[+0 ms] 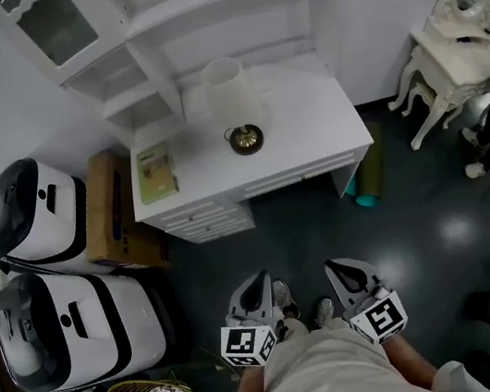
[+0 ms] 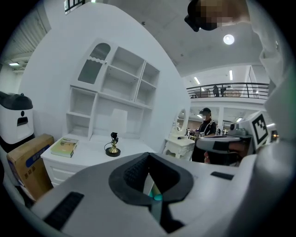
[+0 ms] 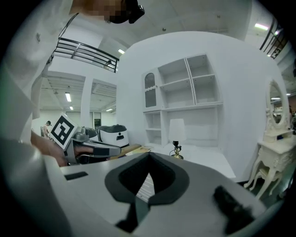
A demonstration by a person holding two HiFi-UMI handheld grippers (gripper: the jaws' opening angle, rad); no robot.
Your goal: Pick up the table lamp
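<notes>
The left gripper [image 2: 149, 177] is holding its jaws pressed together, with nothing caught between the dark ribbed pads [image 2: 134, 173]. The right gripper [image 3: 148, 178] is doing the same: jaws closed, empty. Both are pointing slightly downward, side by side in front of the person's body, the marker cubes sitting nearest the person.

In the head view, the table lamp [image 1: 236, 107] is standing at about 12 o'clock from the two grippers, well apart from both. It is resting upright on a white desk [image 1: 310, 137], toward the back of the top – a pale shade above a dark stem and a round brass-coloured base. A green book [image 1: 156, 174] is lying flat at 9 o'clock from the lamp's base, near the desk's left edge. White open shelving [image 1: 151, 38] is rising behind the desk, at 12 o'clock from the lamp.

A cardboard box [image 1: 111, 209] is sitting on the floor just beside the desk at 9 o'clock, and two white machines with dark tops [image 1: 52, 271] are standing beyond it. At 3 o'clock from the desk, a cream dressing table [image 1: 444, 47] with an oval mirror is standing apart. A roll with a teal end [image 1: 369, 182] is leaning at the desk's front right corner. In the left gripper view, a person [image 2: 206, 126] is standing in the far background.
</notes>
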